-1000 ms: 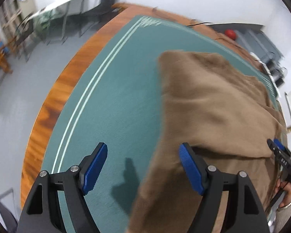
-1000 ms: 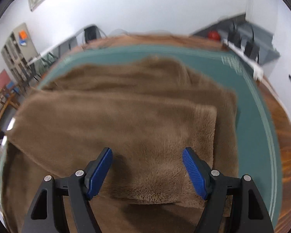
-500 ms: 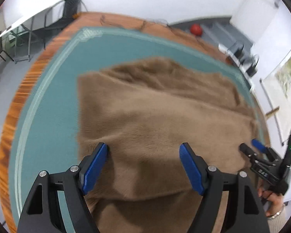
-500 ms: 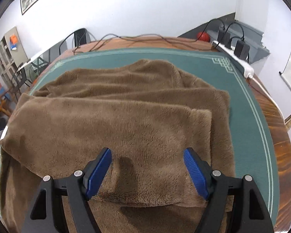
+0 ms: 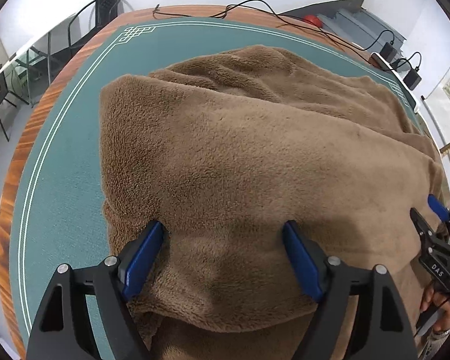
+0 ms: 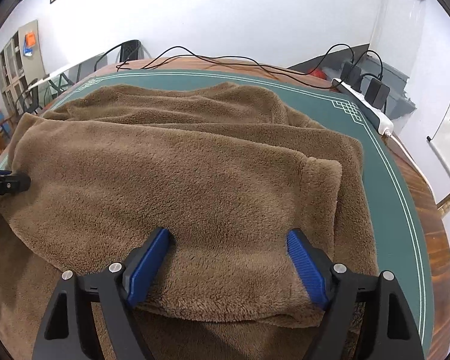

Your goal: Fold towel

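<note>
We're looking at the brown fleece towel [image 5: 255,156] lying on the green table mat [image 5: 63,162], taking up most of it, with one layer doubled over the one beneath so a soft folded edge is running across the near side. That edge isn't lining up with the lower layer: on the right the top flap [image 6: 177,192] is stopping short of the lower layer's right side, and a strip of the lower layer is showing nearer us too. The far part is bunching into loose ridges, so we're judging the fold as rough, not square. We're holding the left gripper [image 5: 223,258] and the right gripper [image 6: 228,262] over the near folded edge, one toward each end, likely so both ends can be taken evenly for the next fold. Both sets of jaws are standing wide apart, blue pads straddling pile and gripping nothing; whether the tips are pressing into the fleece we can't tell. Black cables [image 6: 213,60] and a white power strip [image 6: 372,111] are sitting on the wooden tabletop [image 6: 435,240] beyond the mat, clear of the towel.
</note>
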A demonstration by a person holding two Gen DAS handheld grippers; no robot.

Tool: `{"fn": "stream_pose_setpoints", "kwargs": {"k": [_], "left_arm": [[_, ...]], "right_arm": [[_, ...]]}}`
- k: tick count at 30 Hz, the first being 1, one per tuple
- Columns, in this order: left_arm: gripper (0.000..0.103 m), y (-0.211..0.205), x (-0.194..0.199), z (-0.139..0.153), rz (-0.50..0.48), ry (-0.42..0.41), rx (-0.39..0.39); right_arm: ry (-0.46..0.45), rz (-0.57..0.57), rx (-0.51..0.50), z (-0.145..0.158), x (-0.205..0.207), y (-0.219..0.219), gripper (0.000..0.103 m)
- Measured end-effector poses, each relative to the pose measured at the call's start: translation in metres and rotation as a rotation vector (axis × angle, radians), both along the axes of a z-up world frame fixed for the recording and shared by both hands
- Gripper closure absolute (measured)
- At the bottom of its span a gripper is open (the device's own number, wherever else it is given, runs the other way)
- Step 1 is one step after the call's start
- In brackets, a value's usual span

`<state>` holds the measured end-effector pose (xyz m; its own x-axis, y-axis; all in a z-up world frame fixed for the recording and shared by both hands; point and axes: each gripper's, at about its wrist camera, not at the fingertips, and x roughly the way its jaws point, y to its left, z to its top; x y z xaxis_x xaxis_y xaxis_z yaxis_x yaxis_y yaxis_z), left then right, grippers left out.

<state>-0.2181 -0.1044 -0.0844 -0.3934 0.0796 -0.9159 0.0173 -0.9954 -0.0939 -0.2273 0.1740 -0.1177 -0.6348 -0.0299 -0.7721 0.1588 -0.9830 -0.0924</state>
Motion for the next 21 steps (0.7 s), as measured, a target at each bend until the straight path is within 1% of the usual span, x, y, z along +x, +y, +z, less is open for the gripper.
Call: {"fn": "stream_pose_setpoints", "kwargs": {"k": [2,4,6,8,11,15,17,18,21], "left_arm": [[0.019,0.004,0.002,0.007,0.006,-0.001,-0.012],[0.018,0.009,0.011,0.017,-0.001,0.012,-0.023],[0.018,0.014,0.026,0.025,-0.022,0.024,-0.017],[0.018,0.019,0.041,0.028,-0.035,0.027,-0.019],[0.017,0.024,0.054,0.020,-0.031,0.009,-0.024],[0.017,0.025,0.054,-0.009,0.012,-0.059,-0.016],[0.015,0.029,0.054,-0.012,0.008,-0.041,-0.055],[0.013,0.032,0.054,-0.014,0.006,-0.032,-0.073],[0.010,0.034,0.053,-0.015,0.012,-0.030,-0.075]], "right_arm": [[-0.039,0.008,0.000,0.005,-0.002,0.000,0.020],[-0.072,0.013,-0.031,0.019,0.003,0.001,0.019],[-0.057,0.028,-0.076,0.034,0.018,0.003,0.019],[-0.057,0.048,-0.078,0.043,0.035,0.003,0.019],[-0.089,0.056,-0.091,0.038,0.051,0.005,0.019],[-0.165,0.051,-0.098,0.013,0.057,0.006,0.019],[-0.189,0.056,-0.079,0.001,0.057,0.005,0.018],[-0.177,0.064,-0.059,-0.002,0.059,0.002,0.017],[-0.157,0.074,-0.038,-0.004,0.061,-0.002,0.015]]}}
